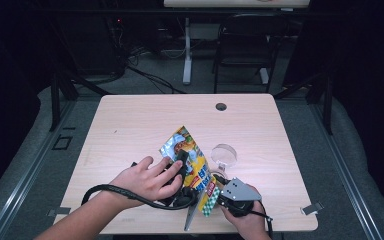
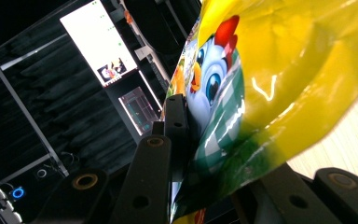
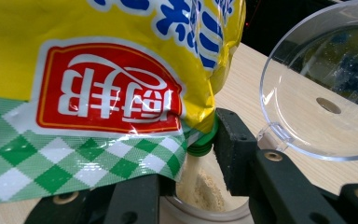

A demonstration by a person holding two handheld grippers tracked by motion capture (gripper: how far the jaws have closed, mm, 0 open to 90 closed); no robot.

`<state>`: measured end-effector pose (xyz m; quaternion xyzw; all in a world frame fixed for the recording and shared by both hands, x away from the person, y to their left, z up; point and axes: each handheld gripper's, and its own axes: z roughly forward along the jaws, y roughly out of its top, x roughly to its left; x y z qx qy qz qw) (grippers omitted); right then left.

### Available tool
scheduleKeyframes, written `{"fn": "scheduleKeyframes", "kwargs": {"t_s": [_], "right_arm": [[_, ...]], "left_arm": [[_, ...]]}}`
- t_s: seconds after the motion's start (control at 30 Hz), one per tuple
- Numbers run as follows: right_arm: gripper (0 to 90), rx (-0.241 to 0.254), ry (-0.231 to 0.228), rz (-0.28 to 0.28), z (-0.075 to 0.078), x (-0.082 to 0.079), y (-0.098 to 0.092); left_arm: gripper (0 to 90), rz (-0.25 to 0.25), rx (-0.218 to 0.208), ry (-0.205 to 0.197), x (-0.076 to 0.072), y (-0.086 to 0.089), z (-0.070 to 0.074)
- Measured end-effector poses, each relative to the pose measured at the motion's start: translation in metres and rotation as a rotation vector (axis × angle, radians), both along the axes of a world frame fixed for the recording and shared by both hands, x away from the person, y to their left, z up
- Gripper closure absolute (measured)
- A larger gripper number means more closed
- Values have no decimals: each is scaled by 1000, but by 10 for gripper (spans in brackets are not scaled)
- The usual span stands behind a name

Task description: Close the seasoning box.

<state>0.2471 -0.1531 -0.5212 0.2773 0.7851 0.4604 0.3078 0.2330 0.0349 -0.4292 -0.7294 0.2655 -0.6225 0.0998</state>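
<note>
Two grippers worked together: left gripper (image 1: 180,167) pinched the tilted seasoning pouch (image 1: 192,160), right gripper (image 3: 186,186) clasped the jar (image 3: 205,200); pouring wanted a steady spout (image 3: 200,142) centred above the opening.

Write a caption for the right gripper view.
Yellow bag tipped over a clear container, pouring tan powder.

Yellow seasoning bag (image 1: 192,160) tilted spout-down, pouring powder into clear jar (image 3: 205,196).
</note>
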Motion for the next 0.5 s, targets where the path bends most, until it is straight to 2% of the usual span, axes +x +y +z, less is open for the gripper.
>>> {"fn": "scheduleKeyframes", "kwargs": {"t_s": [0.27,0.3,0.33,0.5], "right_arm": [[707,15,11,5,0,-1,0],[706,14,10,5,0,-1,0],[706,13,10,7,0,-1,0],[707,14,11,9,0,-1,1]], "left_arm": [[812,-1,3,0,-1,0,1],[812,-8,-10,9,0,0,0],[813,-3,6,1,-1,0,1],[813,-1,7,0,-1,1,1]]}}
